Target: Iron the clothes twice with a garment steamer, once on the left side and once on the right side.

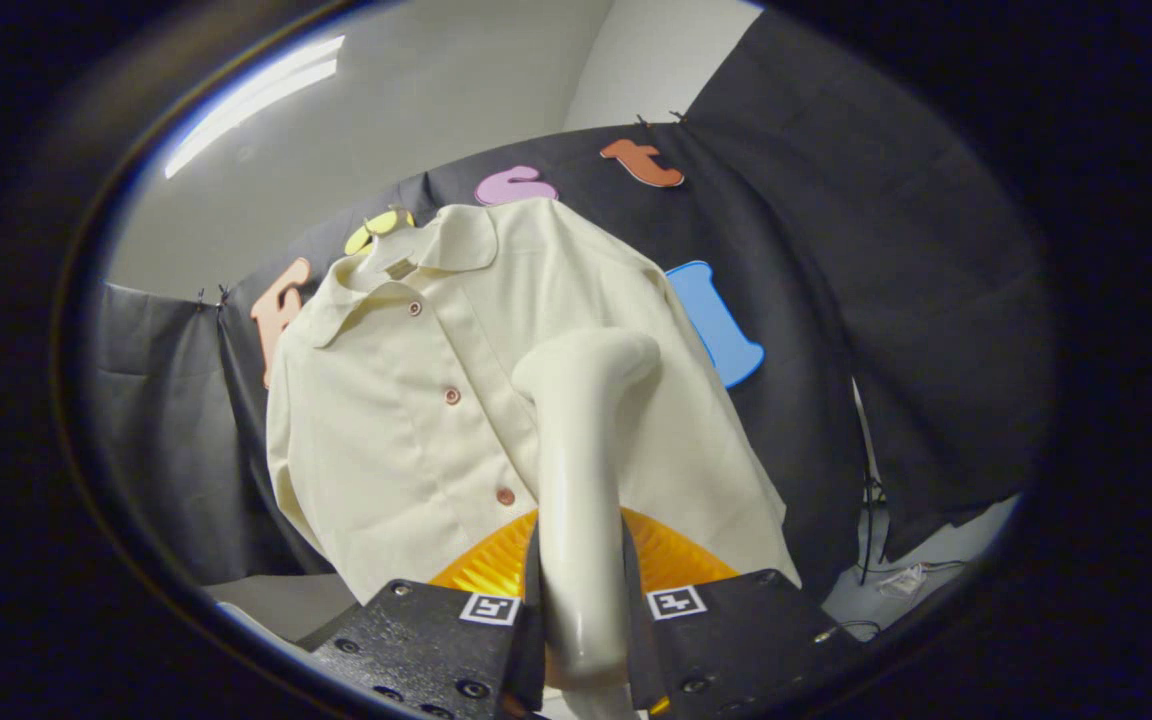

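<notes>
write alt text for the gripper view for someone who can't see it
The gripper is shut on the handle of a cream garment steamer, whose head rises in front of a cream button-up shirt hanging just beyond the fingers. The shirt hangs against the booth's black cloth wall, under a pale ceiling.

The one camera rides on the tool point(584, 640) and looks forward along its two fingers, tilted upward toward the booth wall point(836, 250) and the ceiling point(386, 110); the fingers sit very near the lens, clamped on the steamer point(581, 450) handle. The shirt point(416, 400) hangs close ahead; the fisheye lens bends the scene strongly.
</notes>
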`<state>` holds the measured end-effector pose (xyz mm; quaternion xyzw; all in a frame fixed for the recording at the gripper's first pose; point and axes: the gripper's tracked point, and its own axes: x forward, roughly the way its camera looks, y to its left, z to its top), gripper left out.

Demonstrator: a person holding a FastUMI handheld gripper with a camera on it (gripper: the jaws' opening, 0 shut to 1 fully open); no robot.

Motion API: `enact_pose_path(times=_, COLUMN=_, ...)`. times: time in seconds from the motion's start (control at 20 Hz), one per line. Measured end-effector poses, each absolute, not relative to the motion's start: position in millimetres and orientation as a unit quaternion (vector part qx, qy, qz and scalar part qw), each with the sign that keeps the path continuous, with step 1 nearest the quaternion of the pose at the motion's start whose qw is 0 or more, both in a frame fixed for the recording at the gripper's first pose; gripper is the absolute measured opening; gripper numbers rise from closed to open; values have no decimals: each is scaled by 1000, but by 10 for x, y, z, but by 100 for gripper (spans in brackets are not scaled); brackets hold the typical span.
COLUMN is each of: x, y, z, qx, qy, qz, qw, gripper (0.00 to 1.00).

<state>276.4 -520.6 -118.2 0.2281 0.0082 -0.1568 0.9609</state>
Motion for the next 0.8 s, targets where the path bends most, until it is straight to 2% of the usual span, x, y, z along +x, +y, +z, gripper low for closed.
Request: enact_pose_path(times=0.8, x=2228, y=-5191, z=-2331, qx=276, qy=67, qz=-182, qw=941, gripper=32)
